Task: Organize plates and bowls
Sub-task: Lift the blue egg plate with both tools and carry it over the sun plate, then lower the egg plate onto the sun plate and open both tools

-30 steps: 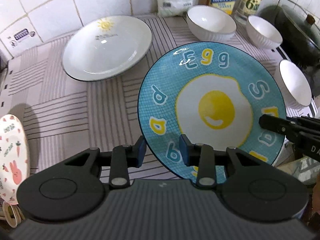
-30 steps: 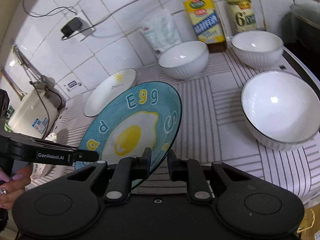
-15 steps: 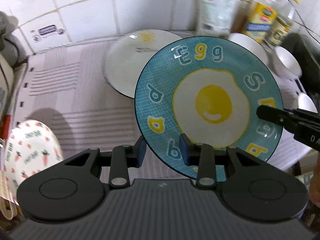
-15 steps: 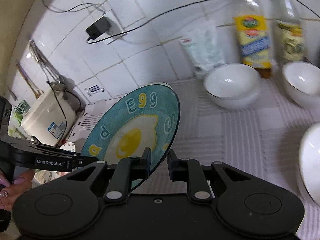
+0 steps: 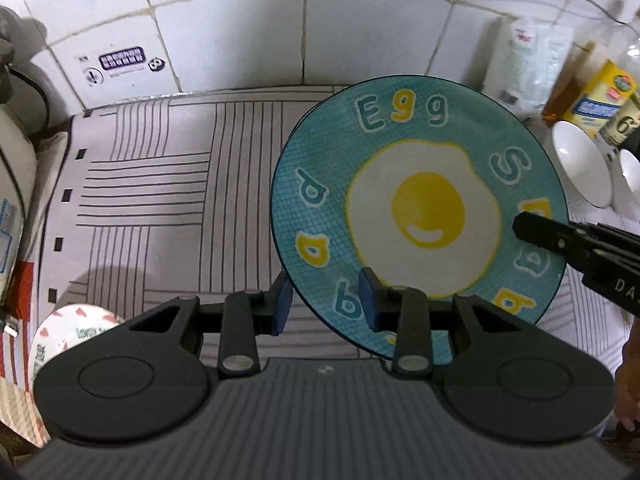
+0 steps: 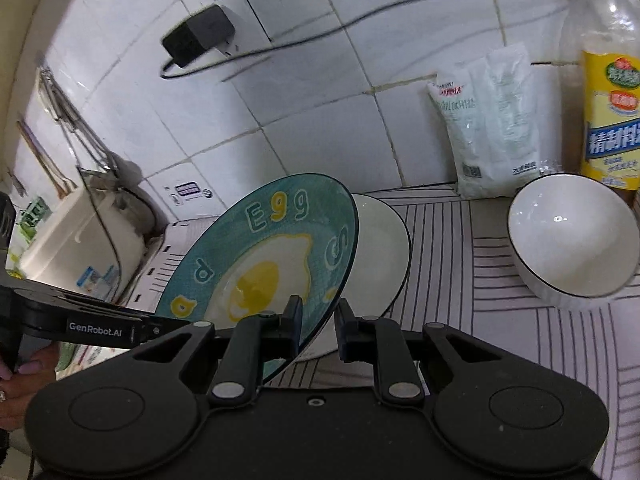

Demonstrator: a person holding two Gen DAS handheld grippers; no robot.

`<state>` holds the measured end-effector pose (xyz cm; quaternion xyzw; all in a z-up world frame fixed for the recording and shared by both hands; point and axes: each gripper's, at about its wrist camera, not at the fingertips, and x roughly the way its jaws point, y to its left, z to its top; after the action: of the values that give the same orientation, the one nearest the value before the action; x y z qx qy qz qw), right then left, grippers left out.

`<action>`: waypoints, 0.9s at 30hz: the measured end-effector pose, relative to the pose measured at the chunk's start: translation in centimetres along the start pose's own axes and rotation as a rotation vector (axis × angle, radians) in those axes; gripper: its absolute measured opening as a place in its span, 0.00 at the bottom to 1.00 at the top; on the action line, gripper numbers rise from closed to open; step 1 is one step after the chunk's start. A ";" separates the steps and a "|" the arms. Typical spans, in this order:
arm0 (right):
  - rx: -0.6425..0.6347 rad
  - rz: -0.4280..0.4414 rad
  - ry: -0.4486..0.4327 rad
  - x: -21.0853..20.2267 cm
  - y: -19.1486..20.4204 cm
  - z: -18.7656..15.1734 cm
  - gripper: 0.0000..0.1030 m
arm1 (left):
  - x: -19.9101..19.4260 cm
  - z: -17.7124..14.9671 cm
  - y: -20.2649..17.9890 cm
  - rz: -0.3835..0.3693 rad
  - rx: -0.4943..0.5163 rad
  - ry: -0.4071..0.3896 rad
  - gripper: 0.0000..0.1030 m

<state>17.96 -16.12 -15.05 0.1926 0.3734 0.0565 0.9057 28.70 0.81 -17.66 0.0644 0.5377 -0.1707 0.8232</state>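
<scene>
Both grippers hold the blue egg plate [image 5: 420, 216] tilted in the air above the counter. My left gripper [image 5: 325, 300] is shut on its near-left rim. My right gripper [image 6: 318, 326] is shut on its right rim; its arm also shows in the left wrist view [image 5: 580, 244]. The egg plate [image 6: 264, 264] hangs over a white plate [image 6: 380, 256] lying on the striped mat. A white bowl [image 6: 572, 236] stands to the right. A pink-patterned plate [image 5: 68, 332] lies at the near left. Two white bowls [image 5: 584, 172] sit at the far right.
A striped mat [image 5: 152, 200] covers the counter. Tiled wall behind. A salt bag [image 6: 488, 120] and sauce bottles [image 6: 608, 120] stand at the back right. A white appliance [image 6: 76, 240] stands at the left. A charger and cables [image 6: 196, 36] hang on the wall.
Both grippers have carried the egg plate left and toward the wall; it now hangs over the white plate, hiding it in the left wrist view. The bowls have slid to the right of view.
</scene>
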 end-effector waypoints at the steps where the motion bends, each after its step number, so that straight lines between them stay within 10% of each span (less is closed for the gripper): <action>1: 0.008 -0.005 0.004 0.5 -0.2 0.1 0.21 | 0.6 0.4 0.1 -0.002 0.002 0.007 0.33; 27: -0.023 -0.272 0.198 7.0 2.5 2.4 0.27 | 5.6 3.8 -1.2 0.089 0.000 0.158 0.33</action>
<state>24.68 -12.87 -17.12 0.1232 0.4828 -0.0434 0.8659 33.57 -2.60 -21.05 0.1012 0.5976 -0.1284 0.7850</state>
